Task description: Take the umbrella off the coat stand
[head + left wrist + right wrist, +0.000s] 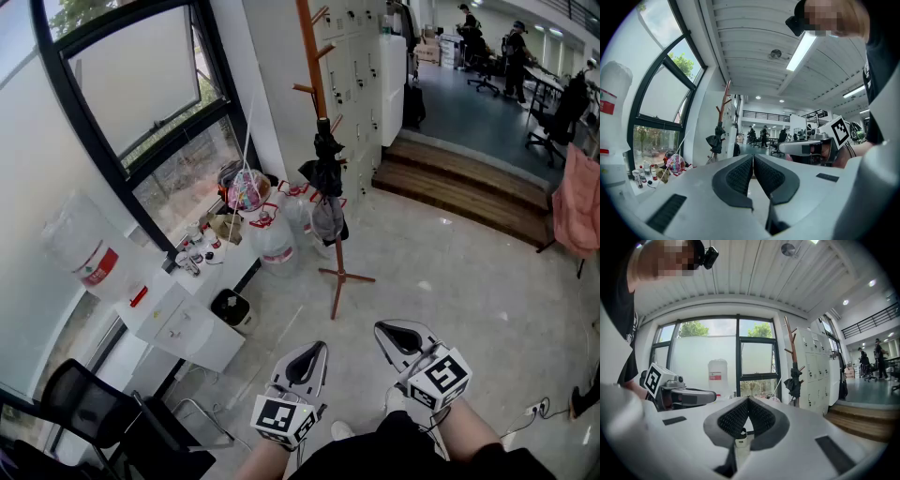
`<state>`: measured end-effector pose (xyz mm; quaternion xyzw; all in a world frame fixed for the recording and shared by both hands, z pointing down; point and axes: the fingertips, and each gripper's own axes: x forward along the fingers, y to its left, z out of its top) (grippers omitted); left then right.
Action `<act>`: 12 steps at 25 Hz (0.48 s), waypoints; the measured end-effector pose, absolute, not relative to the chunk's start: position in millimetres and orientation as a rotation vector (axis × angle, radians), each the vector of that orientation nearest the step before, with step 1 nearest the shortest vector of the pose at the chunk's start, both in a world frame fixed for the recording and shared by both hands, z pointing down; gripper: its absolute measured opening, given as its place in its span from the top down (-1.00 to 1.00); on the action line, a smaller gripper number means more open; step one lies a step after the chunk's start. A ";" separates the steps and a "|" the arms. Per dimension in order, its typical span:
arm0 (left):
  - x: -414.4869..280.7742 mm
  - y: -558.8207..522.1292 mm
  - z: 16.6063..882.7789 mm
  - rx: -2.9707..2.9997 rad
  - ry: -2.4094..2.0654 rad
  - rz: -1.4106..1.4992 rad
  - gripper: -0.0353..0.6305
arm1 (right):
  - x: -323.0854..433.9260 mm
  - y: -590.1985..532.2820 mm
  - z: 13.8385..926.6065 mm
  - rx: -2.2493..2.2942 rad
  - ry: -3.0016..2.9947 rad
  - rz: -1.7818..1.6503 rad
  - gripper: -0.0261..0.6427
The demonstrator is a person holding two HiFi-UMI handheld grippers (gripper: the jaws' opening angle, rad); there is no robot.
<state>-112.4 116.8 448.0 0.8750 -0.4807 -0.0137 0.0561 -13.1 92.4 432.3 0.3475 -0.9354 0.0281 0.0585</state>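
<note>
The upright-hung umbrella [326,178] is found well apart at 12 o'clock from the left gripper [313,348] and the right gripper [388,330], both closed and empty.

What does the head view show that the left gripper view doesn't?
Only the head view: the crossed feet of the brown wooden coat stand on the pale floor, a black office chair and a pink cloth.
Only the left gripper view: the white ribbed ceiling with its long strip light.
Both: the coat stand's pole, the black folded umbrella hanging on it, the black-framed window, and the right gripper with its marker cube.
</note>
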 end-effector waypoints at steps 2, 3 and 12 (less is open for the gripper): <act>-112.9 116.0 447.8 2.655 -1.459 -0.041 0.84 | -13.1 91.7 432.1 1.052 -2.833 0.084 0.76; -113.1 115.8 447.8 2.654 -1.460 -0.042 0.84 | -13.0 91.4 432.1 1.052 -2.832 0.083 0.76; -117.7 118.3 448.3 2.648 -1.462 -0.047 0.84 | -19.7 94.5 429.4 1.049 -2.823 0.021 0.76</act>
